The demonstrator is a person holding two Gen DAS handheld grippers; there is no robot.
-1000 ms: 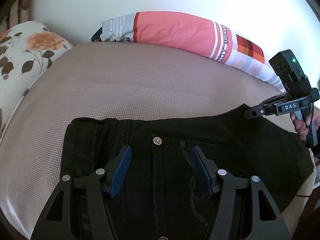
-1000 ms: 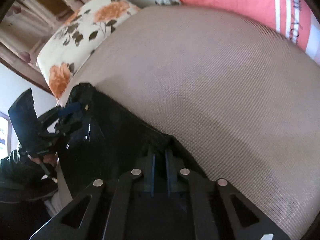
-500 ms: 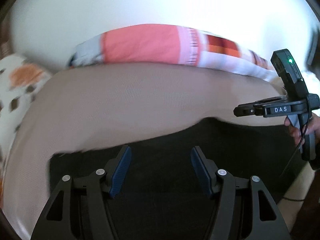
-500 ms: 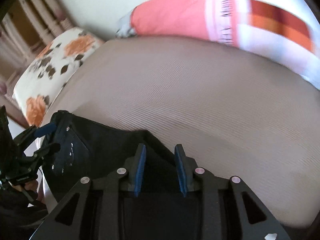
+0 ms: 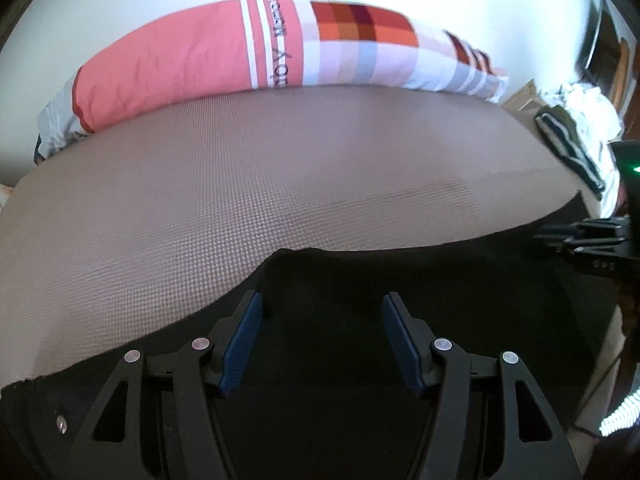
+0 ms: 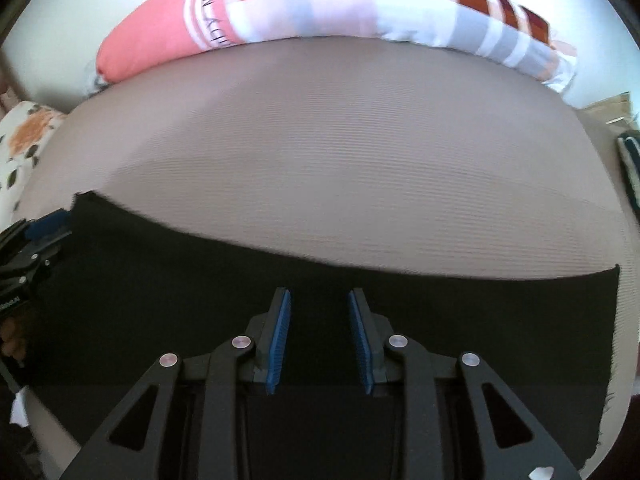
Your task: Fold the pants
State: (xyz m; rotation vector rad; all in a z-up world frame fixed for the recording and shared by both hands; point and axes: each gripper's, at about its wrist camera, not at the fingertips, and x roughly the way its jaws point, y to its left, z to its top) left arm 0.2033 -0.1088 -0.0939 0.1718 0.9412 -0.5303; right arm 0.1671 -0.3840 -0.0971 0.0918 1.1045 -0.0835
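Observation:
Black pants (image 5: 440,280) lie flat along the near edge of a beige mattress (image 5: 280,160). My left gripper (image 5: 323,300) hangs open just above the dark cloth, with nothing pinched between its blue pads. In the right wrist view the pants (image 6: 160,264) stretch across the lower frame, and their hem end is at the right. My right gripper (image 6: 319,292) is open over them with a narrow gap, its pads free of the fabric. Each gripper shows in the other's view: the right one (image 5: 560,236) at the right edge, the left one (image 6: 44,224) at the left edge.
A long pink and checked bolster pillow (image 5: 200,52) lies along the far side against a white wall. A floral pillow (image 6: 24,140) sits far left. A heap of other clothes (image 5: 576,128) lies beyond the mattress's right end. Bare mattress (image 6: 320,160) spreads between the pants and the bolster.
The right gripper, shut on the pants' fabric a second ago, has let go and opened. Both grippers have swung to the right along the pants, and the waist button has left the left view.

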